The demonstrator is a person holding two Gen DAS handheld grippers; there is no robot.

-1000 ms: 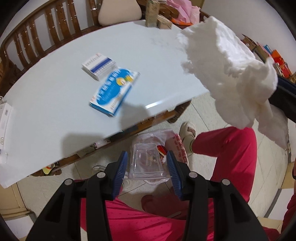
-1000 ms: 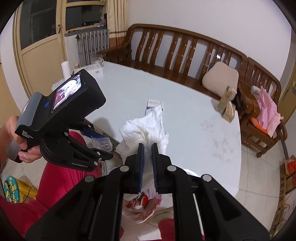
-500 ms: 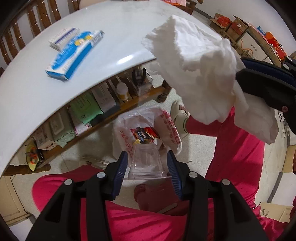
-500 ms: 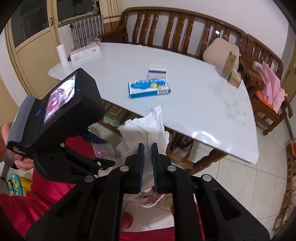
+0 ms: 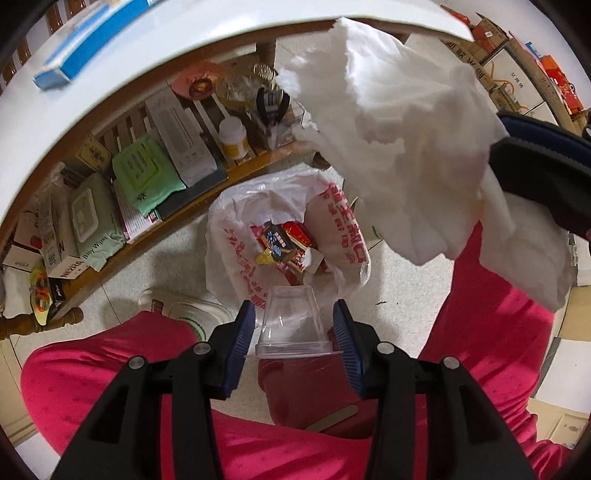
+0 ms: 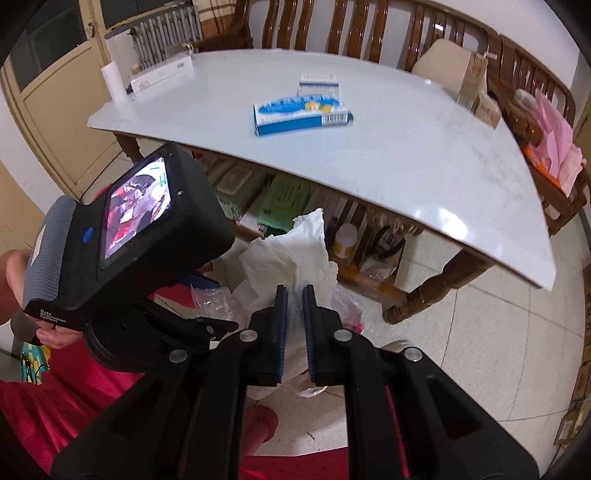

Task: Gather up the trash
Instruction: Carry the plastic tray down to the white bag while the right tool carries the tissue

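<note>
My left gripper (image 5: 293,314) points straight down, shut on a clear plastic cup (image 5: 291,321) that hangs just over the near rim of a white trash bag with red print (image 5: 343,229). The bag stands open on the floor with wrappers and small boxes inside. My right gripper (image 6: 294,295) is shut on a crumpled white tissue (image 6: 291,254), which in the left wrist view fills the upper right as a big white wad (image 5: 406,147) above and right of the bag. The left gripper's black body (image 6: 122,240) sits left of the tissue.
The white tabletop (image 6: 388,147) carries a blue and white box (image 6: 301,118) and a smaller box (image 6: 319,83). A shelf under the table (image 5: 155,173) is packed with wipes, boxes and a bottle. Red-clad legs (image 5: 122,387) flank the bag. A wooden bench (image 6: 369,33) stands behind.
Both grippers have sunk from above the tabletop to below its edge. The bag now looms larger under the cup, and the tissue hangs lower beside it. Neither grip has altered.
</note>
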